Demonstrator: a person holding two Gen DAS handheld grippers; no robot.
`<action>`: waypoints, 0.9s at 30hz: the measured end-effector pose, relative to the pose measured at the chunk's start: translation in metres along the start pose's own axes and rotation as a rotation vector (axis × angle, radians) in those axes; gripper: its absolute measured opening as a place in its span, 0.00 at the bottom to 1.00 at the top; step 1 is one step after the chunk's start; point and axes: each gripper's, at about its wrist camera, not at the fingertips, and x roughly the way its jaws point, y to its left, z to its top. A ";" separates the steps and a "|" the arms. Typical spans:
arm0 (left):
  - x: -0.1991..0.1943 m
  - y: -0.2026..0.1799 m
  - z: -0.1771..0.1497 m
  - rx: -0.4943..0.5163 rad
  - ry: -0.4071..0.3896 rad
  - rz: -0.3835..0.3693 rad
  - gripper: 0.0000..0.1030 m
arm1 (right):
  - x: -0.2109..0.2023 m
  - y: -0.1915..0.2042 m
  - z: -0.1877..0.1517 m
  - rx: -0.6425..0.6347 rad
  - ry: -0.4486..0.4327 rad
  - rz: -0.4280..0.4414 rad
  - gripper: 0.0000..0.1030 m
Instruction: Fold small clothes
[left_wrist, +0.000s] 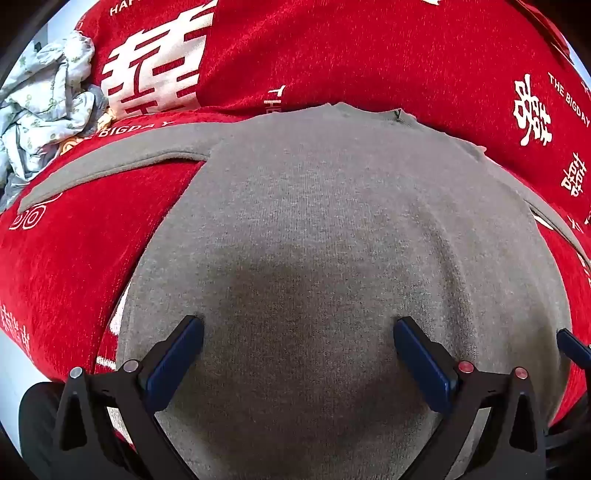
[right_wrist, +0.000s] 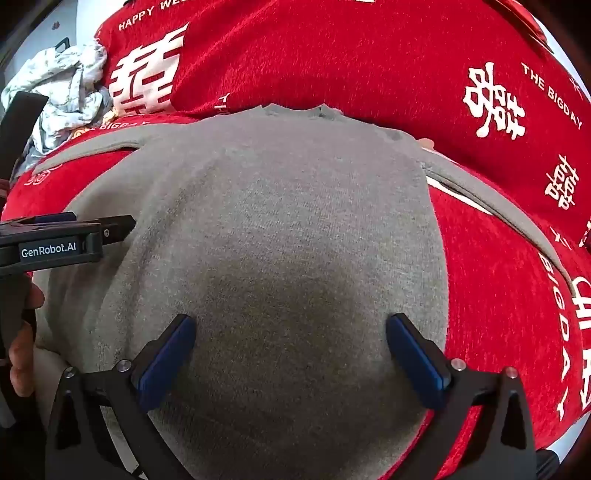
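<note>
A small grey long-sleeved top (left_wrist: 314, 221) lies flat on a red cloth, neck at the far side, sleeves spread out to both sides. My left gripper (left_wrist: 298, 325) hovers over its lower body, jaws wide open, nothing between the blue pads. In the right wrist view the same grey top (right_wrist: 288, 206) fills the middle, and my right gripper (right_wrist: 290, 321) stands open just above it, pads apart and holding nothing. The left gripper's black body (right_wrist: 62, 240) shows at the left edge of that view, with a hand (right_wrist: 22, 354) below it.
A red cloth (left_wrist: 369, 62) with white characters and lettering covers the surface under the top. A crumpled pile of pale printed clothes (left_wrist: 44, 103) lies at the far left. The cloth's near left edge (left_wrist: 33, 347) drops off to a pale floor.
</note>
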 end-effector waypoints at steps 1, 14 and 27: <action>0.000 0.000 0.000 0.000 0.001 0.001 1.00 | 0.000 0.000 0.000 0.000 -0.001 0.002 1.00; -0.024 -0.056 0.040 0.111 0.053 0.009 1.00 | -0.023 -0.069 0.029 0.148 -0.046 -0.045 1.00; -0.022 -0.167 0.082 0.288 -0.003 -0.045 1.00 | -0.043 -0.190 0.040 0.388 -0.083 -0.141 1.00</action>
